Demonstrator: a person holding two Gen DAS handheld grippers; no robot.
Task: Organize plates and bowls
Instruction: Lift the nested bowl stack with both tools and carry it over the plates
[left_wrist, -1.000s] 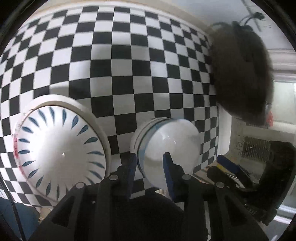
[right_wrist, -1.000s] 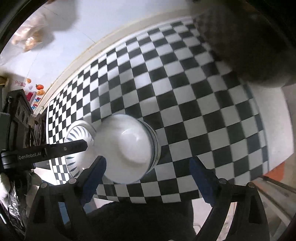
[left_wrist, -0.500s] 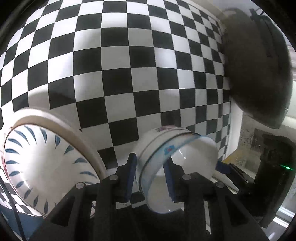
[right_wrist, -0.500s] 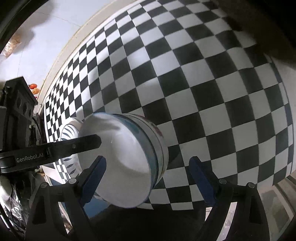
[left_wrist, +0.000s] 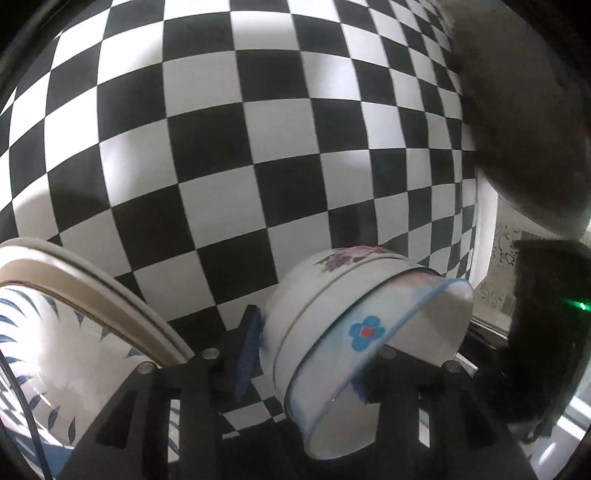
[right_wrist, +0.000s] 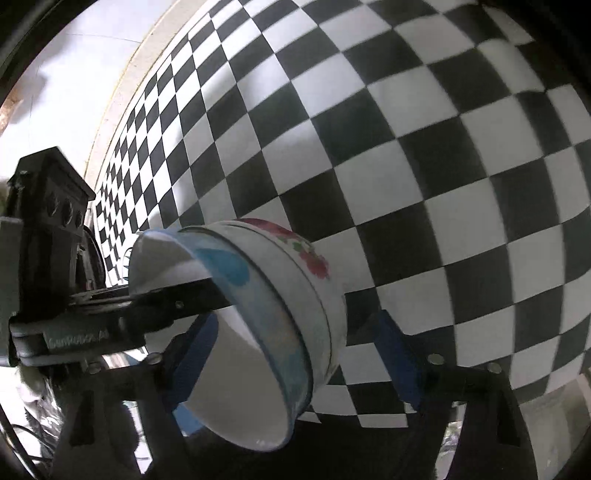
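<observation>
Left gripper (left_wrist: 306, 354) pinches the rim of two nested bowls (left_wrist: 354, 325), tilted up off the checkered table (left_wrist: 258, 147). Right gripper (right_wrist: 295, 350) hangs spread wide with the bowls (right_wrist: 280, 295) between its jaws, not touching. Plate (left_wrist: 55, 332) sits just left.

Soft, even daylight with faint shadows on the checkered bench (left_wrist: 258, 155); strong fisheye bulging, dark vignetted corners, slight motion blur.
</observation>
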